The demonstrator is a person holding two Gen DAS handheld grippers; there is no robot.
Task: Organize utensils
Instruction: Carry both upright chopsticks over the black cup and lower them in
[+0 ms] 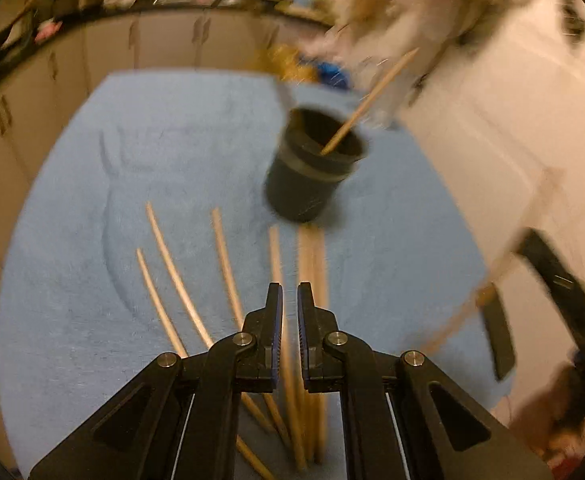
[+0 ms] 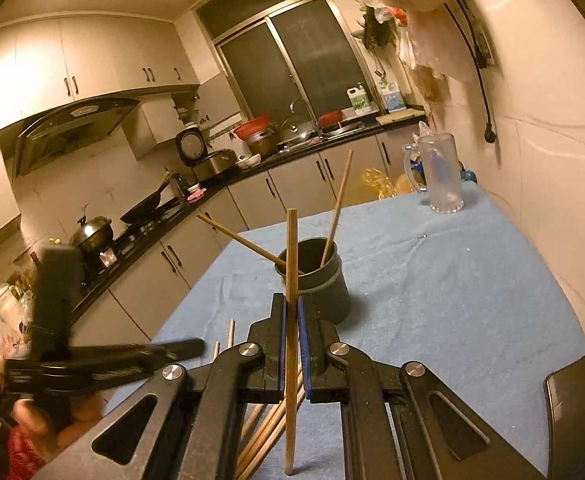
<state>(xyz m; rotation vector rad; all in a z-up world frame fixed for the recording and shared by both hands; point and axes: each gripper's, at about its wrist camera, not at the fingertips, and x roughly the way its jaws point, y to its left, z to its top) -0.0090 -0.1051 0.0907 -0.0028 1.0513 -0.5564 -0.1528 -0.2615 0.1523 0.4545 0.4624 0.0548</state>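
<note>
Your table (image 2: 472,292) is the biggest thing here, covered by a blue cloth (image 1: 92,240) and pushed against the white wall. Behind it, in the right wrist view, the kitchen counter curves past a wok and pots toward the sink. A clear glass pitcher (image 2: 440,178) stands at the table's far corner, well apart from the rest.

Near the middle of the cloth stands the black utensil holder (image 2: 324,288), upright, with two chopsticks (image 2: 338,208) leaning out of it to opposite sides in the right wrist view; the blurred left wrist view shows only one.

Your right gripper (image 2: 291,312) has its jaws pinching one wooden chopstick (image 2: 291,248), held nearly upright in front of the holder, above the cloth.

Your left gripper (image 1: 290,300) hangs over the loose chopsticks (image 1: 180,292) that lie fanned on the cloth on the near side of the holder. Its jaws are pressed almost together; a stick shows through the slit, but blur hides whether it is gripped.
</note>
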